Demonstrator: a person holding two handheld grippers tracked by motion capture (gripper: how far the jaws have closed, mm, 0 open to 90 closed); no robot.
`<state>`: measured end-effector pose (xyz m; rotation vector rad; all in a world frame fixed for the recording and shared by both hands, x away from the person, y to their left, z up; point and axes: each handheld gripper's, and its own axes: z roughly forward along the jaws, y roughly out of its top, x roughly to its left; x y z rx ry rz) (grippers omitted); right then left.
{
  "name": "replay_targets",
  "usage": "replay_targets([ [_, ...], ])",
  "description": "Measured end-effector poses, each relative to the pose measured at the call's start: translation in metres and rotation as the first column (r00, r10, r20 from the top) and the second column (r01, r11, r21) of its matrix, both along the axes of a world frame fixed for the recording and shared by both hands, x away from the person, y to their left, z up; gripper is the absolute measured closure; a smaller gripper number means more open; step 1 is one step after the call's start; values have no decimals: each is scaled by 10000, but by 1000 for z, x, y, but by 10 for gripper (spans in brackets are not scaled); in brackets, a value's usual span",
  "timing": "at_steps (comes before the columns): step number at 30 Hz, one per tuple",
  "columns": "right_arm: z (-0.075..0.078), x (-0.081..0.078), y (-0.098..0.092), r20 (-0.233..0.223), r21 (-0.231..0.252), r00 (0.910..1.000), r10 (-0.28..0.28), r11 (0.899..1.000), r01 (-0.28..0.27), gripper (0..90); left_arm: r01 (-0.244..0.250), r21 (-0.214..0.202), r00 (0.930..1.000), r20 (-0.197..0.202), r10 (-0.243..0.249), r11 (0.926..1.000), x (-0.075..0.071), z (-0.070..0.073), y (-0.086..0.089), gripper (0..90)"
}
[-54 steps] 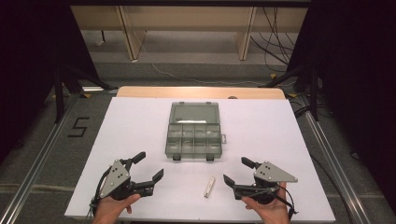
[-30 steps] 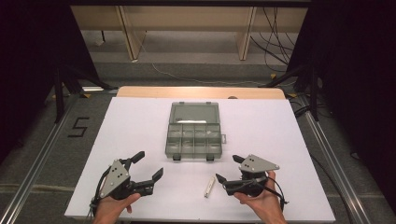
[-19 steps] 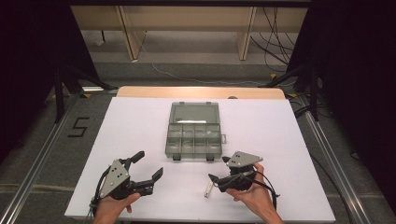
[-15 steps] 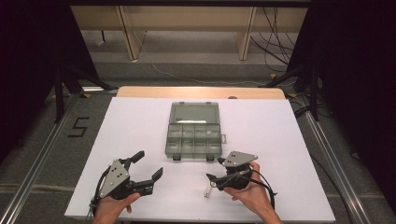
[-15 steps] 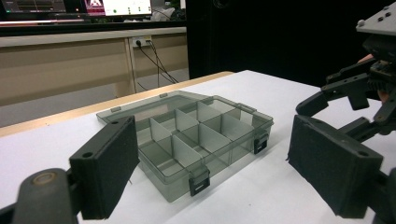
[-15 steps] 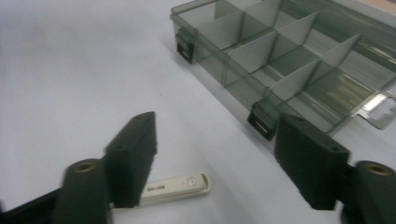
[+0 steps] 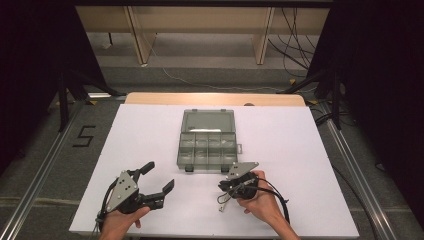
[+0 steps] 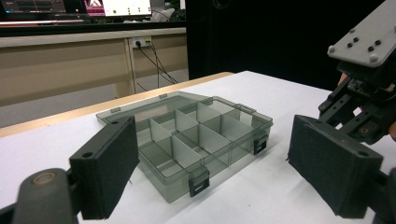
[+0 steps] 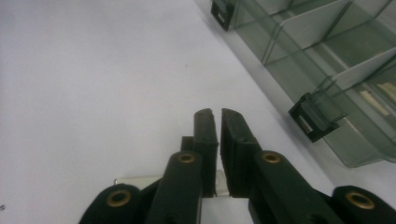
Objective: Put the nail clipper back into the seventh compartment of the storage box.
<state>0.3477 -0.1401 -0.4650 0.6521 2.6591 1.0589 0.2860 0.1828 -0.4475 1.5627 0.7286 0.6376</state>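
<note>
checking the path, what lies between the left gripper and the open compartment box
Nothing: in the high view only bare white table separates the left gripper from the box.

Even overhead light, bright on white-covered bench (image 7: 300, 150); surroundings fall to near black at both sides. Soft short shadows under smoky translucent plastic compartment box (image 7: 207, 145). Mild glare on box lid. High view slightly soft overall. Gripper views: near black foam-padded tool jaws blurred, box dividers sharper; far background washed, hazy.

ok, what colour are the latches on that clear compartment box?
Black, on the smoky grey-tinted clear plastic compartment box; latches show best in the left gripper view.
</note>
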Motion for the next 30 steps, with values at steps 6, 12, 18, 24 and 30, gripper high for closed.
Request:
replay_targets([
  [6,-3,4,5,-152,-396,9996,251,9989,-257,900,-5,-12,10000,0,5,10000,0,0,0,157],
  [12,-8,9,7,-170,-658,9991,392,9970,-403,900,9,-24,10000,9,-9,10000,0,0,0,157],
  [18,-10,10,7,-206,-885,9995,257,9957,-274,900,7,-50,10000,19,-7,10000,0,0,0,157],
  [24,-12,10,6,-389,-1270,9986,364,9910,-411,900,24,-76,10000,63,-24,10000,0,1,0,157],
  [30,-10,8,4,-631,-1495,9974,361,9877,-452,900,0,-75,10000,42,0,10000,-1,1,1,157],
])
